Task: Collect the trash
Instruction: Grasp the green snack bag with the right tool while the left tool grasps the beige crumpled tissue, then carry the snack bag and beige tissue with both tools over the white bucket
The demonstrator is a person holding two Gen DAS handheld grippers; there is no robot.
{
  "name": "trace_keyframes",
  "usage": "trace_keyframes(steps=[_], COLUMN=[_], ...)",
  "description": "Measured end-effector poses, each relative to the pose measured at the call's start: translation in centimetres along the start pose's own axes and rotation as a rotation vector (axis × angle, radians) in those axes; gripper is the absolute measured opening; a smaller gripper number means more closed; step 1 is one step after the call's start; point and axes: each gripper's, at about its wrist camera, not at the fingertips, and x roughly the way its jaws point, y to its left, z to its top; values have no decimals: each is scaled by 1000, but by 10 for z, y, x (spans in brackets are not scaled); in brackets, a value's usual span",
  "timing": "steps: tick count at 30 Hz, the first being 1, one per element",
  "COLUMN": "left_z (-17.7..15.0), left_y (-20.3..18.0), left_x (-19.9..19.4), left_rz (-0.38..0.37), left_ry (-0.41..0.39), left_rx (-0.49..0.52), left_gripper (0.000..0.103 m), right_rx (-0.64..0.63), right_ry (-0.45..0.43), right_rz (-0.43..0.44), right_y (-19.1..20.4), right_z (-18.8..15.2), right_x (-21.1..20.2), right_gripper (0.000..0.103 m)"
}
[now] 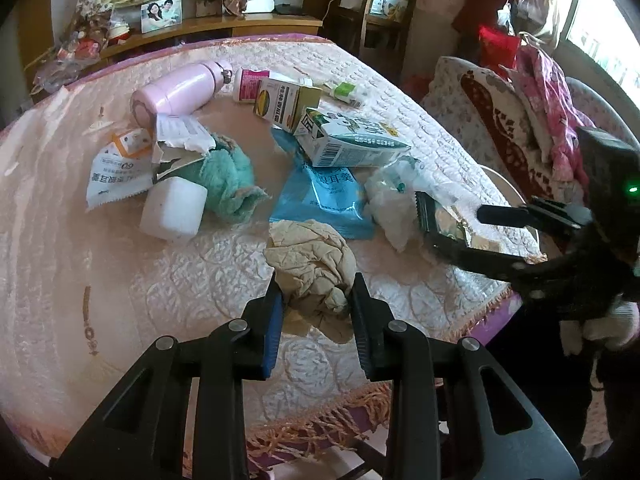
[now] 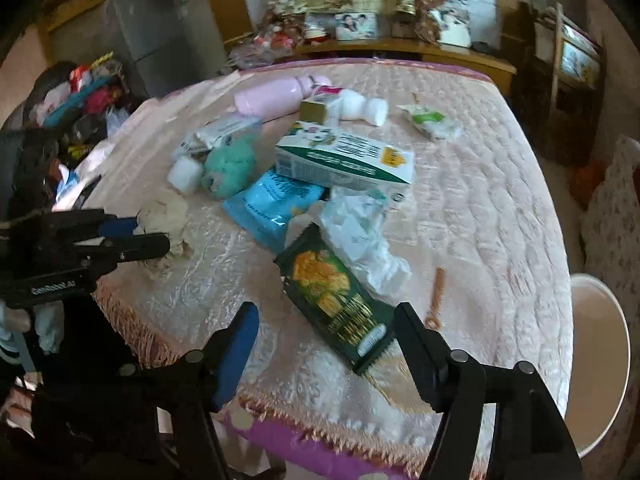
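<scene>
At the tabletop's (image 1: 168,280) near edge, left tongs (image 1: 316,292) pinched the crumpled beige paper wad (image 1: 308,256): light, soft. Right tongs (image 2: 326,324) gaped before the slippery green foil packet (image 2: 336,296); take its near end.

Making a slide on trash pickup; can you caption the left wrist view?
Left gripper closes on crumpled beige paper on the cluttered pink tablecloth, as the open right gripper approaches a green snack packet.

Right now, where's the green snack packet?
Green snack packet lies near the table's front edge between the right gripper's open fingers, beside the white plastic bag.
</scene>
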Motion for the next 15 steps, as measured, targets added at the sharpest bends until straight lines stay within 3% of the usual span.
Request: trace_keyframes(steps=[3, 5, 7, 8, 15], left_z=[0, 0, 2, 4, 21], left_y=[-1, -3, -5, -8, -35], left_x=[0, -1, -4, -6, -10], left_rz=[-16, -21, -26, -29, -62], left_ry=[7, 8, 6, 4, -12], left_rx=[1, 4, 9, 17, 62], left_gripper=[29, 29, 29, 29, 29], right_rx=[-18, -10, -16, -17, 28], right_ry=[43, 72, 71, 67, -7], right_rz=[-2, 3, 14, 30, 70], right_y=[-1, -4, -2, -2, -11], right_z=[4, 2, -1, -3, -14], right_x=[19, 29, 26, 22, -30], right_gripper=[57, 34, 29, 20, 19])
